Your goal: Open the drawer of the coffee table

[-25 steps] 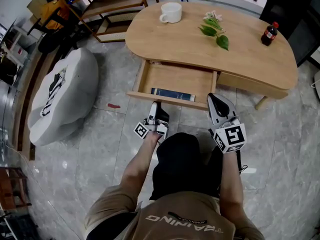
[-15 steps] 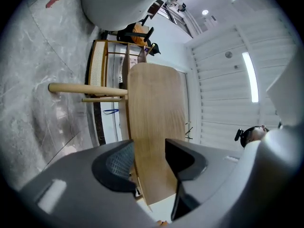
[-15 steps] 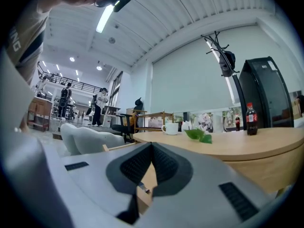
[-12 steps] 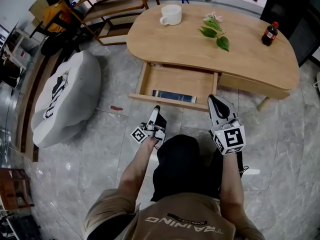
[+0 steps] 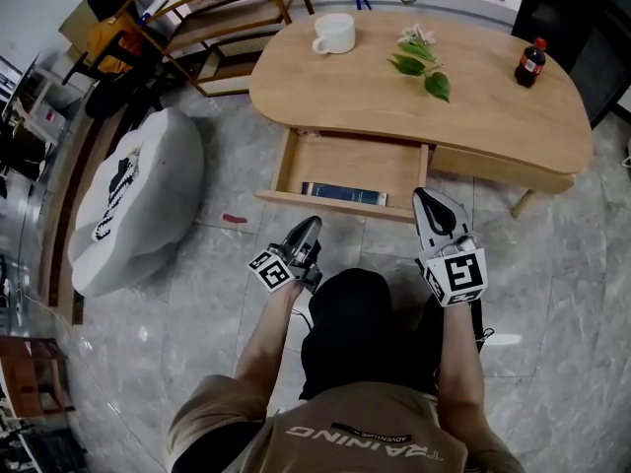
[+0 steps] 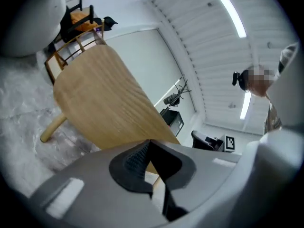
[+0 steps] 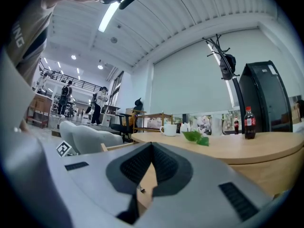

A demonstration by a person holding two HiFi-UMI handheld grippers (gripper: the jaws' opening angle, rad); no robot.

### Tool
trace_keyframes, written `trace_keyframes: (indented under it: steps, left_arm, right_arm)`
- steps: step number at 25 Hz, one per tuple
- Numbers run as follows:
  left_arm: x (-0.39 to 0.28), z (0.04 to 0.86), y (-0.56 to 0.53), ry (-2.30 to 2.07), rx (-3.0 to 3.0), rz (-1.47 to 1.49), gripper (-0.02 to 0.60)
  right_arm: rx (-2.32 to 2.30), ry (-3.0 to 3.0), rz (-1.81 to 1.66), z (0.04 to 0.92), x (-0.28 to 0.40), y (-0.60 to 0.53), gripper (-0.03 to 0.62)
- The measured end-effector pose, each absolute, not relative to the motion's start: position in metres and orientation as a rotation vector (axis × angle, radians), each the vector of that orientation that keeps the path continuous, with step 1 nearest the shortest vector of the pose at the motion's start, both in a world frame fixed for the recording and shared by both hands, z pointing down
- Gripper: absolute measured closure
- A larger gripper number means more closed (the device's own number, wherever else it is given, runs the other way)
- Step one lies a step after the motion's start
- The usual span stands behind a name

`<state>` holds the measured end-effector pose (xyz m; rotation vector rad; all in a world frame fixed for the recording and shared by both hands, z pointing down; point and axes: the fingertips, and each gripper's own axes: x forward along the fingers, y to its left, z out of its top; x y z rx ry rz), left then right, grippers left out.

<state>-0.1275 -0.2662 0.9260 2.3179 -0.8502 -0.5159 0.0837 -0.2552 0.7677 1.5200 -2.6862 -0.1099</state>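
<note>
The wooden coffee table [image 5: 473, 116] has its drawer [image 5: 345, 161] pulled out toward me, with a blue book [image 5: 343, 194] lying against the front panel. My left gripper [image 5: 312, 225] hangs over the floor just short of the drawer front, rolled onto its side. Its jaws have just been closing and are now shut with nothing between them. In the left gripper view the table [image 6: 104, 103] looks tilted beyond the left gripper [image 6: 149, 144]. My right gripper [image 5: 424, 195] sits at the drawer's right front corner, shut and empty. The right gripper [image 7: 152, 146] points level at the table edge [image 7: 247, 148].
On the tabletop stand a white cup [image 5: 334, 33], a leafy sprig [image 5: 422, 62] and a cola bottle [image 5: 529, 64]. A grey beanbag [image 5: 138, 200] lies on the marble floor to the left, with wooden chairs [image 5: 227, 8] behind it. A small red thing [image 5: 234, 219] lies on the floor.
My left gripper has pulled back from the drawer front, risen a little, rolled onto its side and closed its jaws. The right gripper and the open drawer have stayed where they were.
</note>
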Motion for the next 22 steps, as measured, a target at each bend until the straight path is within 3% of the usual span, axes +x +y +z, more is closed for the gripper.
trace_keyframes:
  steps: [8, 14, 22]
  left_arm:
    - [-0.122, 0.872, -0.258, -0.935, 2.549, -0.200, 0.575]
    - [-0.112, 0.837, -0.278, -1.163, 2.707, 0.236, 0.575]
    - [-0.095, 0.767, -0.314, -1.360, 2.807, 0.303, 0.575]
  right_arm:
    - [1.549, -2.643, -0.092, 0.769, 0.107, -0.256, 0.589]
    - [1.592, -2.602, -0.059, 0.775, 0.120, -0.260, 0.589]
    - [1.687, -2.513, -0.121, 0.765, 0.129, -0.270, 0.589]
